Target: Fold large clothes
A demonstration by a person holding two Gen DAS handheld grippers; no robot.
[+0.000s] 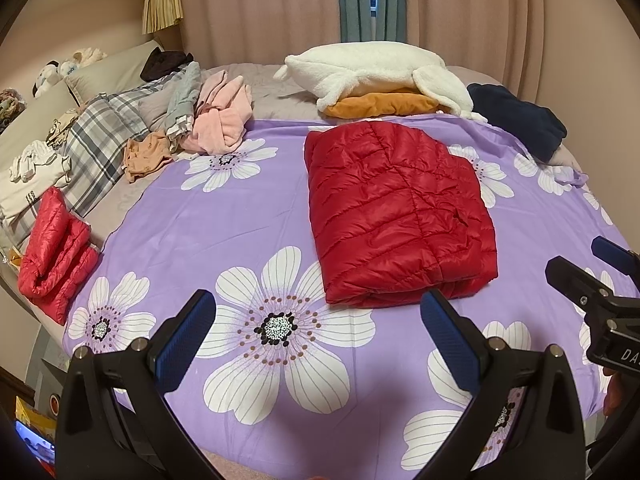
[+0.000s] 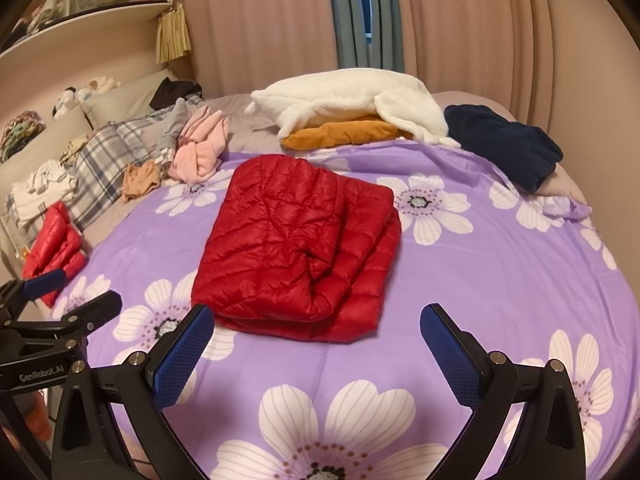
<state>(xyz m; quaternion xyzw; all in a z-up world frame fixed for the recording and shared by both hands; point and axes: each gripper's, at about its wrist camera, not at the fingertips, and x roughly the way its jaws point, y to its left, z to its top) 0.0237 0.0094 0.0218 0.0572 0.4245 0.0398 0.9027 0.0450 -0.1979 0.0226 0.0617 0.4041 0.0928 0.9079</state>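
A red quilted puffer jacket point(image 1: 396, 212) lies folded into a rectangle on the purple flowered sheet point(image 1: 224, 216); it also shows in the right wrist view point(image 2: 296, 252). My left gripper point(image 1: 318, 320) is open and empty, held above the sheet just in front of the jacket's near edge. My right gripper point(image 2: 316, 332) is open and empty, also just in front of the jacket. The right gripper shows at the right edge of the left wrist view point(image 1: 588, 276), and the left gripper at the left edge of the right wrist view point(image 2: 64, 292).
A second folded red jacket point(image 1: 54, 252) lies at the bed's left edge. A white fleece on an orange garment point(image 1: 372, 76), a navy garment point(image 1: 520, 120), pink clothes point(image 1: 220, 116) and a plaid pillow point(image 1: 100, 144) lie at the back and left. Curtains point(image 1: 440, 0) hang behind.
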